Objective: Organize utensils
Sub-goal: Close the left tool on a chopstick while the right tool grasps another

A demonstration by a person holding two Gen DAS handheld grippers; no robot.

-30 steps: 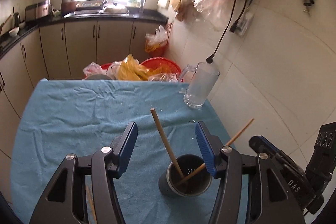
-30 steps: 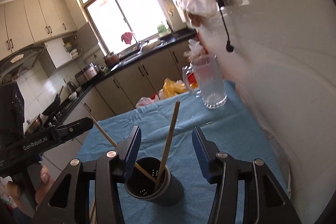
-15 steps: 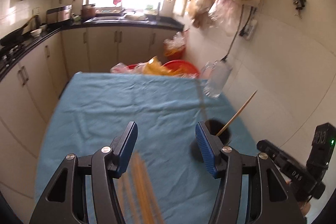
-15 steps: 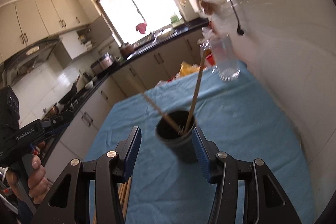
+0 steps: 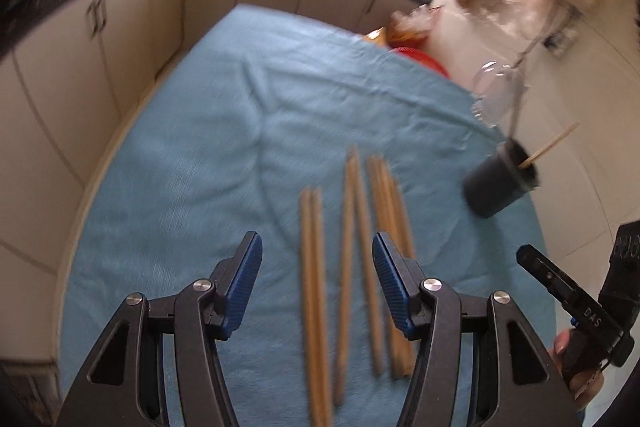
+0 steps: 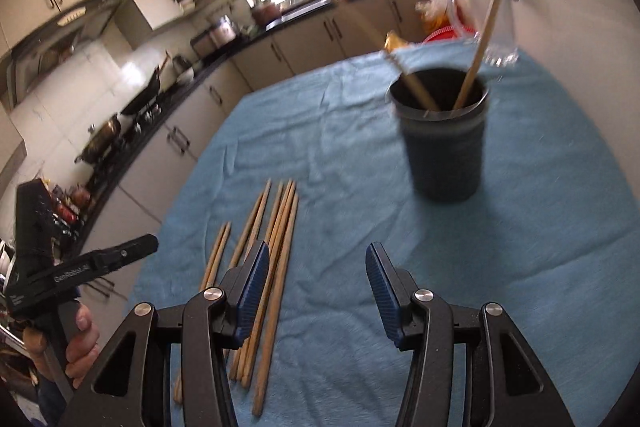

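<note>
- Here, at the far left of the right wrist view, a hand (image 6: 78,339) grips the handle of the left claw (image 5: 318,281). In its own view the blue-padded fingers (image 5: 244,277) stand apart with nothing between the pads, poised above the loose sticks.
- Next, a cluster of long, pale wooden chopsticks (image 6: 266,267) lies flat on the wrinkled light-blue cloth-covered surface (image 6: 520,267), roughly side by side. About seven show, though blur makes an exact count uncertain.
- In the left wrist view the same chopsticks (image 5: 352,267) run lengthwise between and beyond the fingers, none lifted.
- The right claw (image 6: 314,283) is likewise parted and empty. Its left pad sits in front of the nearest sticks; whether it touches them cannot be told.
- Further right stands a dark, round, upright utensil holder (image 6: 444,135), well apart from the loose sticks, with two chopsticks (image 6: 482,39) leaning inside.
- Behind the holder, a clear glass mug (image 5: 494,95) sits by the tiled wall.
- Judging progress: the task looks early, with two chopsticks stowed and most left on the cloth. The next step is probably grasping one from the pile.
</note>
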